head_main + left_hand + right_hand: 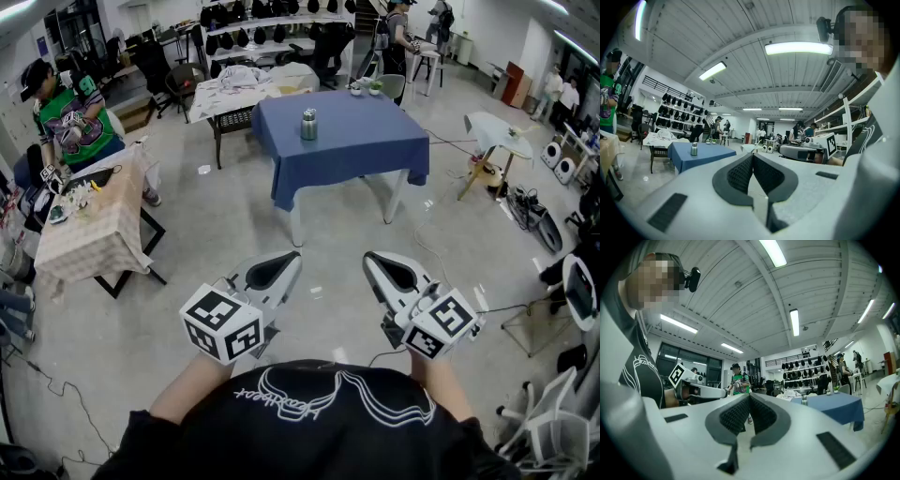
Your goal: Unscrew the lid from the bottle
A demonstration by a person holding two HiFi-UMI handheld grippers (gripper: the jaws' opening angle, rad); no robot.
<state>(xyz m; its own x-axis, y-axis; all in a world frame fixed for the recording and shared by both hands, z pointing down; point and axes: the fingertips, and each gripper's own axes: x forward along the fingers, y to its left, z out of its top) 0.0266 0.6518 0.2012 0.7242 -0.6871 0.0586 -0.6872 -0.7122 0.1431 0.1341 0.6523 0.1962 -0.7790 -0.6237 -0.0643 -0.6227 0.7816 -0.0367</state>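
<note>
Though not yet engaged, left gripper (289,261) and right gripper (372,260) shut tight, empty, held level by torso, likely start pose. Steel bottle (308,125), lid on, upright left of centre on blue-clothed table (375,150), well apart.

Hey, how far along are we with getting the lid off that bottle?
Nothing is done yet: the bottle stands far off on the blue table, its lid apparently on. In hand: nothing; the left claw and right claw are both shut and empty. Left: walk over, grip, unscrew.
</note>
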